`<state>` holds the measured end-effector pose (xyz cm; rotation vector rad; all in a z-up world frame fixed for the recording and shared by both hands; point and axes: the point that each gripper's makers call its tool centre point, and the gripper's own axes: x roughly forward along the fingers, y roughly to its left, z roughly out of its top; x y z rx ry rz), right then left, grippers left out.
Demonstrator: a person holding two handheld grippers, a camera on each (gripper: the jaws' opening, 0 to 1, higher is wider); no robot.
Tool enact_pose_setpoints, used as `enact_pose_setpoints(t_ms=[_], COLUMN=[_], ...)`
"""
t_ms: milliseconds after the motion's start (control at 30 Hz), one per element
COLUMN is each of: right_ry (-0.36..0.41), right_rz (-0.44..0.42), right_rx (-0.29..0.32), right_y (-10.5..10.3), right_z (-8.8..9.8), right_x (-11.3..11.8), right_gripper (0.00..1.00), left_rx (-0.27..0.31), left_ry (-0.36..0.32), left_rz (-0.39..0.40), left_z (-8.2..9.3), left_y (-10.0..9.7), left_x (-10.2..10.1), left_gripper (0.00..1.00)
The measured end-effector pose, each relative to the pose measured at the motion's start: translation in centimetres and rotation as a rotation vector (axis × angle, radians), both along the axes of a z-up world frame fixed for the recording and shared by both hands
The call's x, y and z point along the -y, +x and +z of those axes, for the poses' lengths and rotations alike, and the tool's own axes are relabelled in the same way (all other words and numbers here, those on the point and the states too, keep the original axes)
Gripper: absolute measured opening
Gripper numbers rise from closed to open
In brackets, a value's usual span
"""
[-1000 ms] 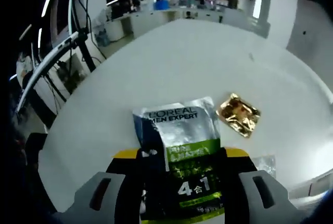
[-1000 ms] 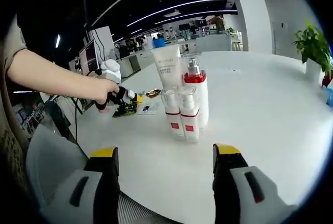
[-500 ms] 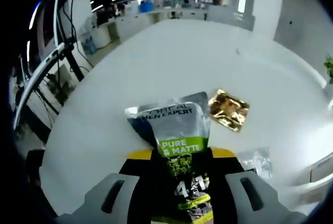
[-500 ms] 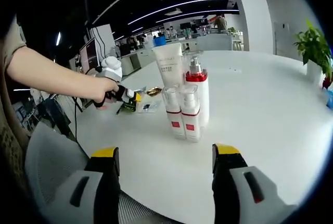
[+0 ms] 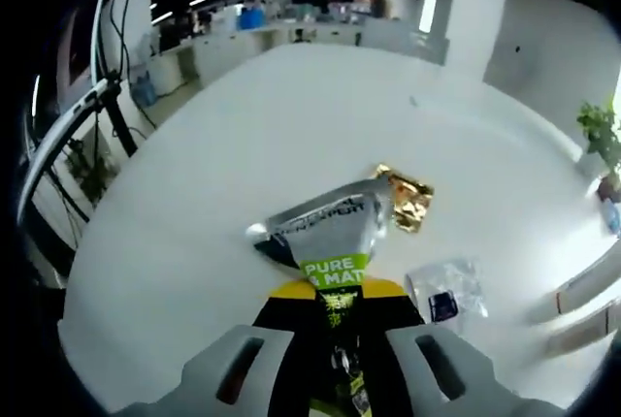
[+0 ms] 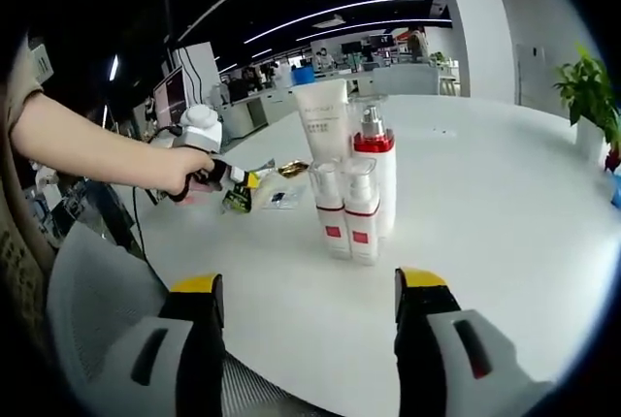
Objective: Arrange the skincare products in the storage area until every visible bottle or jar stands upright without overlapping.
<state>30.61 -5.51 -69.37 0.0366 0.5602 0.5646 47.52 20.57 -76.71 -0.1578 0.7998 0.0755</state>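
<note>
left gripper (image 5: 335, 325) clamps the silver sachet (image 5: 325, 233) — right gripper (image 6: 306, 291) wide open, holding nothing.

Four bottles (image 6: 354, 199) stood close together on the tabletop (image 6: 485, 204), a tube (image 6: 324, 126) behind them. To their left lay a pouch (image 5: 330, 233), a wrapper (image 5: 408, 199) just beyond it.

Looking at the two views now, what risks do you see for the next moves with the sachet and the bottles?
1. The left claw pinches the silver sachet by one end; its free end sags toward the table and may slip or drag across the gold packet beside it.
2. The white tube and pump bottles stand tightly clustered; pushing the sachet in could topple them.
3. The right claw hangs open near the cluster and might bump it.
</note>
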Motion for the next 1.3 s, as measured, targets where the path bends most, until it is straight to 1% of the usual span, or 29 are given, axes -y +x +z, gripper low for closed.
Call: enact_pose_setpoints(t_ms=[67,100,133,167,200,300,367,467,667,767,867,900,967,1000,1067,1100,1133,1167,1200,1267,1300], right_ry=[-0.001,-0.002,-0.002,-0.002,-0.002,-0.006,-0.011,-0.011,-0.004,0.000,0.005,0.007,0.011,0.023,0.043,0.074,0.132,0.174,0.219,0.276,0.286], right_rz=[0.004,0.006,0.008,0.010,0.012,0.020,0.029,0.039,0.035,0.033,0.037,0.039,0.044,0.046,0.049,0.051,0.052,0.049,0.030,0.022,0.021], right_rx=[0.001,0.002,0.003,0.004,0.005,0.009,0.015,0.021,0.040,0.047,0.058,0.060,0.064,0.066,0.064,0.058,0.056,0.060,0.065,0.073,0.076], right_y=[0.0,0.0,0.0,0.0,0.0,-0.1,-0.1,-0.2,-0.1,-0.1,-0.1,-0.2,-0.2,-0.3,-0.3,-0.3,-0.3,-0.2,0.0,0.4,0.5], right_z=[0.0,0.0,0.0,0.1,0.1,0.1,0.2,0.3,0.7,1.0,1.3,1.4,1.6,1.8,2.1,2.5,3.2,3.8,4.6,5.6,5.9], right_x=[0.0,-0.1,-0.1,-0.1,-0.1,-0.3,-0.4,-0.6,-0.5,-0.6,-0.7,-0.7,-0.9,-1.0,-1.2,-1.5,-1.9,-2.2,-2.3,-2.7,-2.8], right_gripper=[0.71,0.71,0.71,0.71,0.71,0.71,0.71,0.70,0.69,0.69,0.68,0.68,0.68,0.68,0.66,0.65,0.63,0.61,0.59,0.60,0.60], left_rx=[0.024,0.049,0.091,0.111,0.124,0.151,0.165,0.184,0.224,0.245,0.267,0.273,0.287,0.297,0.312,0.318,0.321,0.327,0.330,0.330,0.338], left_ry=[-0.029,-0.049,-0.103,-0.137,-0.158,-0.173,-0.205,-0.231,-0.258,-0.245,-0.214,-0.202,-0.203,-0.206,-0.186,-0.179,-0.181,-0.183,-0.191,-0.210,-0.205], left_rz=[-0.010,-0.015,-0.003,-0.018,-0.006,-0.024,-0.029,-0.046,-0.105,-0.159,-0.243,-0.260,-0.279,-0.310,-0.347,-0.378,-0.392,-0.402,-0.419,-0.434,-0.440], left_z=[0.5,0.9,1.6,2.2,2.6,3.7,4.3,5.2,7.0,8.0,9.1,9.4,10.1,10.6,11.1,11.4,11.6,11.8,12.0,12.3,12.4], left_y=[-0.1,-0.1,0.1,0.0,0.0,-0.4,-0.7,-1.2,-2.9,-3.6,-4.3,-4.5,-5.0,-5.3,-5.8,-6.2,-6.5,-6.8,-7.2,-7.7,-7.9], left_x=[0.5,0.8,1.4,1.9,2.1,2.6,3.1,3.8,5.9,6.8,7.7,7.8,8.1,8.5,8.8,9.2,9.4,9.7,10.0,10.5,10.6], left_gripper=[0.09,0.09,0.09,0.09,0.09,0.09,0.09,0.09,0.09,0.09,0.09,0.09,0.09,0.09,0.09,0.09,0.09,0.09,0.09,0.09,0.09])
